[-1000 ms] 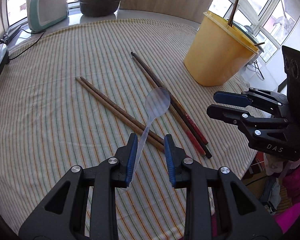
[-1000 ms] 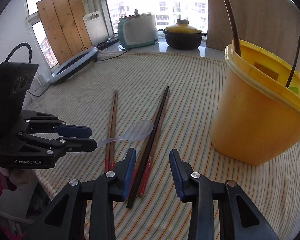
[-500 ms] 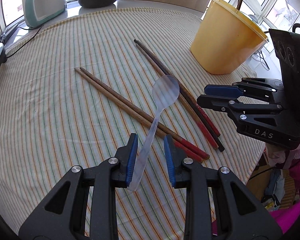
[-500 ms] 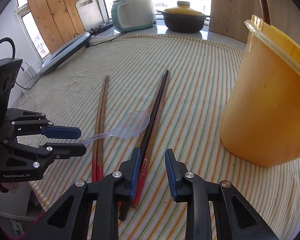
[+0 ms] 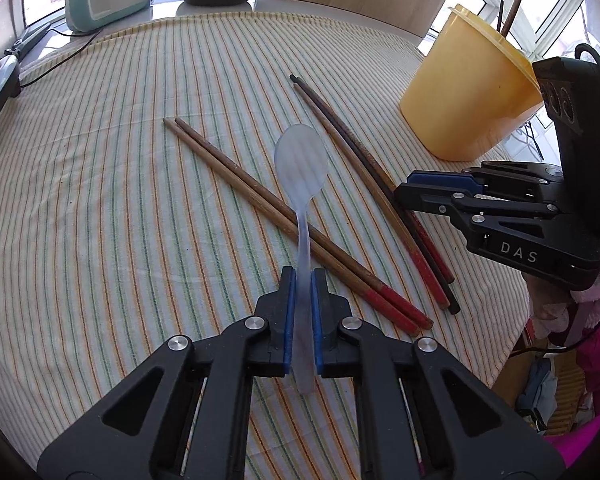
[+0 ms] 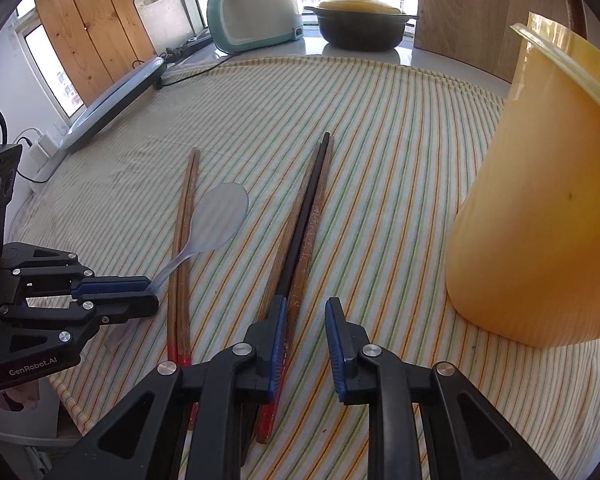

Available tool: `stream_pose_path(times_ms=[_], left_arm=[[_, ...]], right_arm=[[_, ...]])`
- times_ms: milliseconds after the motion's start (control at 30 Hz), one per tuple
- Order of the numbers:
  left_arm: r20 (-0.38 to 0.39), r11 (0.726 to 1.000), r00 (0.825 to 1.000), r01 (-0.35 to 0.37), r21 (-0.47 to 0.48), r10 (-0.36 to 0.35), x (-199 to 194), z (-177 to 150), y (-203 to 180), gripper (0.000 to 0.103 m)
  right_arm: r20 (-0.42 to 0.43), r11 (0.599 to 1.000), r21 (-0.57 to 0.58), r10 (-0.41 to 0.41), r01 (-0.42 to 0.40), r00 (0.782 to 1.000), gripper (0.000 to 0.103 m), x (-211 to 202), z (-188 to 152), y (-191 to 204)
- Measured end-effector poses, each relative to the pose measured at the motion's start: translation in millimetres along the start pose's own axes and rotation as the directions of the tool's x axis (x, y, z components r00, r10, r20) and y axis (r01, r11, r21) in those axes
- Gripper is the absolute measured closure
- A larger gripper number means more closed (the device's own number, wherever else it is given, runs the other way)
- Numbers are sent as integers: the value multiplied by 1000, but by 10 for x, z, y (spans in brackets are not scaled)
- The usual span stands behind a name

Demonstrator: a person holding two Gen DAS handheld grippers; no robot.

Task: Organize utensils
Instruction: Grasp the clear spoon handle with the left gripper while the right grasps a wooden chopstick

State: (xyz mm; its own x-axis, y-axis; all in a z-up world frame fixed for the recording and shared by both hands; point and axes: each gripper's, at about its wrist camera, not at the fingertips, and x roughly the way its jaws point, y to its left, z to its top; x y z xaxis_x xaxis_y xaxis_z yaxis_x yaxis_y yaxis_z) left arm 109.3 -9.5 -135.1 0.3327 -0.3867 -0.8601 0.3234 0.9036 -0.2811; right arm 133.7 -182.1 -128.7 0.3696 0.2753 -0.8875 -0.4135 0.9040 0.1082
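Blue pads of the left gripper point(image 5: 300, 300) pinch the handle of the translucent plastic spoon point(image 5: 301, 164), bowl forward, probably for dropping into the yellow plastic bucket point(image 5: 466, 108). The right gripper point(image 6: 306, 332) is closing, its jaws still apart, beside the dark chopstick pair point(image 6: 304, 220), nothing pressed between them yet.

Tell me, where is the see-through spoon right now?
The clear spoon is pinched by its handle in the left gripper, its bowl raised over the brown chopsticks, left of the dark chopsticks.

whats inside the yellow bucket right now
Two dark sticks, likely chopsticks, poke up past the rim of the yellow bucket in the left wrist view. Its opaque wall and partial lid hide their lower ends and anything else inside.
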Motion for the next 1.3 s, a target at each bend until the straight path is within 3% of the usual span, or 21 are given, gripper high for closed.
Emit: stream_pose_path(times_ms=[400, 600, 767, 833, 967, 1100, 1167, 1300], left_arm=[[30, 999, 999, -27, -38, 28, -135, -140, 156, 97], [9, 998, 998, -60, -22, 60, -222, -209, 248, 97], [-19, 996, 996, -92, 9, 93, -173, -104, 209, 97], [-34, 995, 995, -95, 14, 96, -98, 4, 203, 97], [-54, 996, 995, -83, 12, 84, -27, 154, 214, 86], [-51, 996, 995, -90, 28, 91, 29, 257, 211, 86], [-45, 995, 994, -95, 20, 96, 39, 277, 230, 98], [-20, 997, 997, -77, -20, 77, -2, 284, 298, 100]], right_arm=[[-51, 996, -42, -74, 72, 996, 87, 151, 182, 67], [-75, 997, -26, -73, 71, 995, 85, 235, 356, 62], [-88, 994, -56, -96, 91, 991, 86, 276, 422, 119], [-92, 994, -61, -95, 89, 991, 91, 277, 429, 135], [-96, 996, -47, -81, 77, 992, 97, 285, 442, 115], [-97, 998, -24, -66, 64, 993, 98, 282, 445, 91], [-94, 998, -11, -59, 58, 994, 98, 276, 447, 81], [-74, 999, 17, -32, 33, 997, 99, 217, 412, 73]])
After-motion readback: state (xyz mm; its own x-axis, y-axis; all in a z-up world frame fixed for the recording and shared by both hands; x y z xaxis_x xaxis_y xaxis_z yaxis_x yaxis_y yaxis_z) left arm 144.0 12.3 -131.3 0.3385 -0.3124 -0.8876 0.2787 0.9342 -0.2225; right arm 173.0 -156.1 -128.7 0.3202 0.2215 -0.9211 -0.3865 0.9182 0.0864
